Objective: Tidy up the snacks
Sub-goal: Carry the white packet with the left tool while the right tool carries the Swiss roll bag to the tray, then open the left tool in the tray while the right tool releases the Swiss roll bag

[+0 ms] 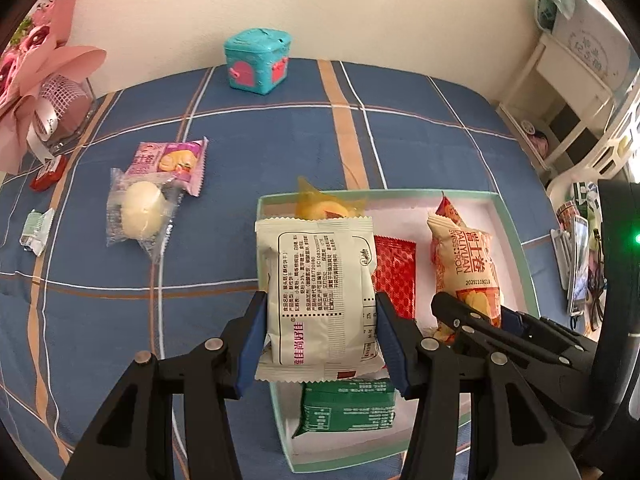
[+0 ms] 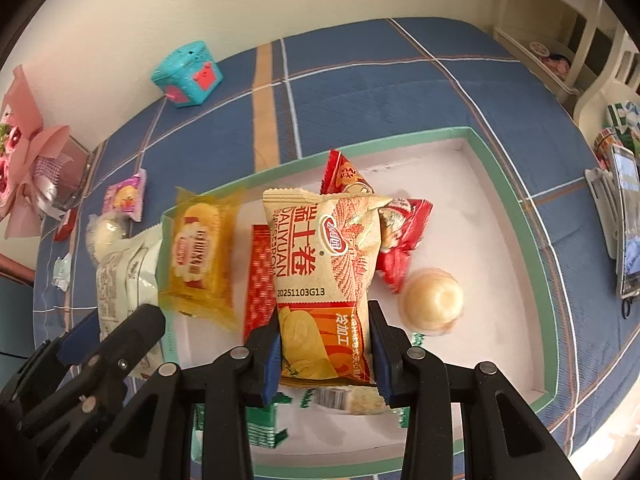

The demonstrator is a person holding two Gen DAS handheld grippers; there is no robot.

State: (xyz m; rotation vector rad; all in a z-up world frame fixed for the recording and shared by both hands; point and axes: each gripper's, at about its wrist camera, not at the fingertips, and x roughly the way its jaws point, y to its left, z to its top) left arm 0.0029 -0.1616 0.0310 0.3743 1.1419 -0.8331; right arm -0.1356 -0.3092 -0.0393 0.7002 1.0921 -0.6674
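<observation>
1. The left gripper [image 1: 320, 336] is clamped on a white snack packet [image 1: 320, 296], its blue pads pressing both side edges; the packet hangs printed-back up over the left edge of the tray [image 1: 516, 232].
2. The right gripper [image 2: 325, 348] is closed on a beige Swiss-roll packet [image 2: 324, 276], pads squeezing its lower orange end, and holds it over the middle of the tray [image 2: 520, 200]. In the left view the same packet [image 1: 466, 268] stands just right of the white one, with the right gripper [image 1: 472, 316] at its base.
3. Inside the mint-rimmed, white-floored tray lie a red patterned packet [image 2: 260, 280], a yellow-wrapped cake [image 2: 198, 260] tilted against the left wall, a red crinkled packet [image 2: 400, 240] behind the Swiss roll, a round pale bun in clear wrap [image 2: 432, 304], and a green packet [image 1: 348, 406] at the near end.
4. The tray rests on a blue plaid surface [image 1: 120, 320].
5. Outside the tray, to its left, lie a clear-wrapped round bun [image 1: 140, 212], touching a pink packet [image 1: 172, 164] behind it, a small pale green packet [image 1: 36, 232] and a small red packet [image 1: 50, 172].
6. A teal toy box [image 1: 258, 64] stands near the wall, and a pink bouquet [image 1: 40, 80] sits at the far left.
</observation>
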